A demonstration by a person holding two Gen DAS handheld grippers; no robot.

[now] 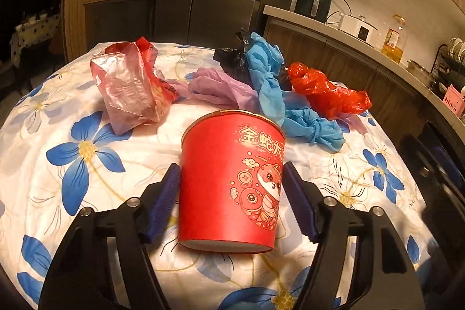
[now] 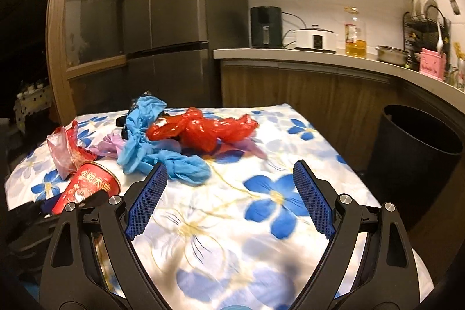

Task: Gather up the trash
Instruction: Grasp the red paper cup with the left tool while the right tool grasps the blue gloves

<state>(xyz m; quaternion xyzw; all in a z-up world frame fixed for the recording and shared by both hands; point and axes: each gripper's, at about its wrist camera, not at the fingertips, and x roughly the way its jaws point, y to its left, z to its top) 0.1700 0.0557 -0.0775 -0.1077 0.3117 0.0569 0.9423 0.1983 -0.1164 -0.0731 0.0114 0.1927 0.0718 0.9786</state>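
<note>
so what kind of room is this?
Most likely a home kitchen: tall fridge, counter with an air fryer and cooking oil bottle, plus a dish rack.

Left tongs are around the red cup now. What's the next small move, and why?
Probably close the left tongs the rest of the way onto the red paper cup. It stands upright between the blue pads, which sit at or very near its sides. The black bin waits off the table's right edge.

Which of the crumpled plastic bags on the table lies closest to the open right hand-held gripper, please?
The blue bag: its knotted end lies just beyond the right hand-held gripper, while the red bag, the purple one and the pink one lie farther back.
</note>
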